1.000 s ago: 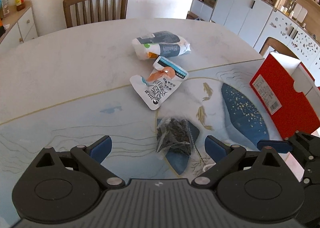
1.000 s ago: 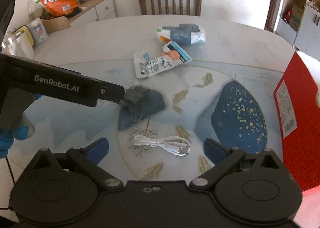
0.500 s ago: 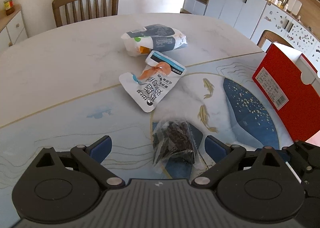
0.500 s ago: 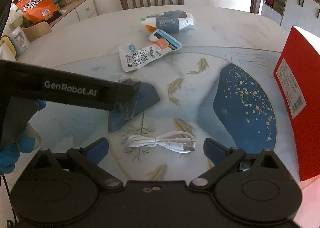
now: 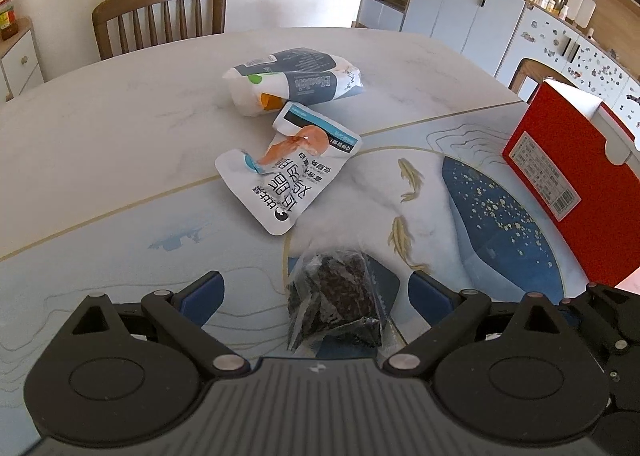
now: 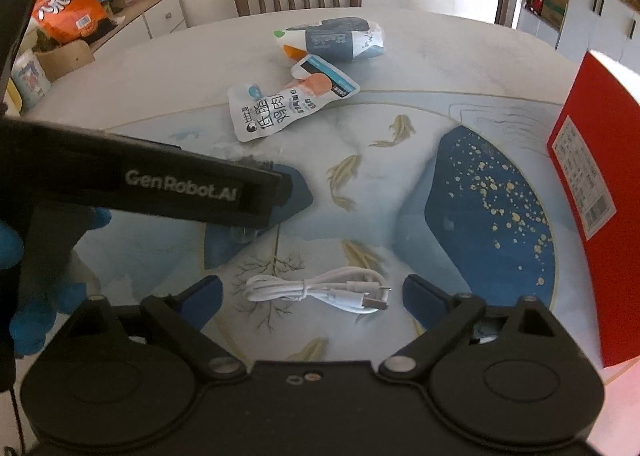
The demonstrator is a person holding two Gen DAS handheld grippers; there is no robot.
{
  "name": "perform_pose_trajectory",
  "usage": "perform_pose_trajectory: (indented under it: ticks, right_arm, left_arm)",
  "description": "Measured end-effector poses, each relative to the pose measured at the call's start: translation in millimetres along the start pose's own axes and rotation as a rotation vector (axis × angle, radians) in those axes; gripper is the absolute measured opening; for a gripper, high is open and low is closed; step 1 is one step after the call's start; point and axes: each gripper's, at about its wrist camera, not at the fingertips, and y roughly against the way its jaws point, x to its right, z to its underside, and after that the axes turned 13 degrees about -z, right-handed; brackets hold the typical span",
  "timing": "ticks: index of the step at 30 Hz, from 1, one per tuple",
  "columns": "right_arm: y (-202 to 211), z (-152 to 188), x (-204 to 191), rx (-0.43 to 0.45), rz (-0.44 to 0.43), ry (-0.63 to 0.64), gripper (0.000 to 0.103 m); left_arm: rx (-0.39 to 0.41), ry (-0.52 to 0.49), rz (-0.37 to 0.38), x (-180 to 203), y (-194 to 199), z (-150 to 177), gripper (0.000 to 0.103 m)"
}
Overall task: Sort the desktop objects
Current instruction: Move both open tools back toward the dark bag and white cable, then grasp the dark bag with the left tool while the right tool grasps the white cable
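My left gripper [image 5: 316, 296] is open, its jaws either side of a clear bag of dark dried bits [image 5: 334, 302] lying on the table. My right gripper [image 6: 312, 292] is open around a coiled white USB cable [image 6: 320, 290] on the table. Beyond lie a white snack pouch with an orange picture [image 5: 286, 171], also in the right wrist view [image 6: 288, 105], and a grey-and-white packet [image 5: 296, 79], also in the right wrist view [image 6: 336, 39]. The left gripper body crosses the right wrist view and hides most of the dark bag.
A red box [image 5: 572, 179] stands at the table's right edge, also in the right wrist view [image 6: 592, 183]. A wooden chair [image 5: 160, 11] is at the far side. A side cabinet with an orange bag [image 6: 64, 11] is at left.
Both grippers have moved forward and lower. The dark bag now lies between the left jaws and the cable between the right jaws. Nothing on the table has moved.
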Motion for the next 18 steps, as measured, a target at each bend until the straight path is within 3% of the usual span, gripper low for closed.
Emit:
perform_pose_trajectory:
  ticks: [6,12,17,18]
  right_arm:
    - [1.7,-0.6,0.6,-0.001,0.007,0.005,0.088]
    - [4.4,0.3,0.4,0.002,0.009,0.019,0.079]
    - [5.9,0.2,2.1,0.001,0.004,0.016,0.078]
    - [5.9,0.3,1.7,0.001,0.007,0.018,0.077]
  left_arm:
    - [0.017,-0.013,-0.008,1.7,-0.3,0.4,0.090]
    - [0.009,-0.052,-0.010,8.0,-3.1,2.8,0.076]
    - [0.014,-0.075,-0.003,10.4,-0.7,2.4,0.049]
    - [0.011,-0.075,-0.002,10.4,-0.5,2.2,0.049]
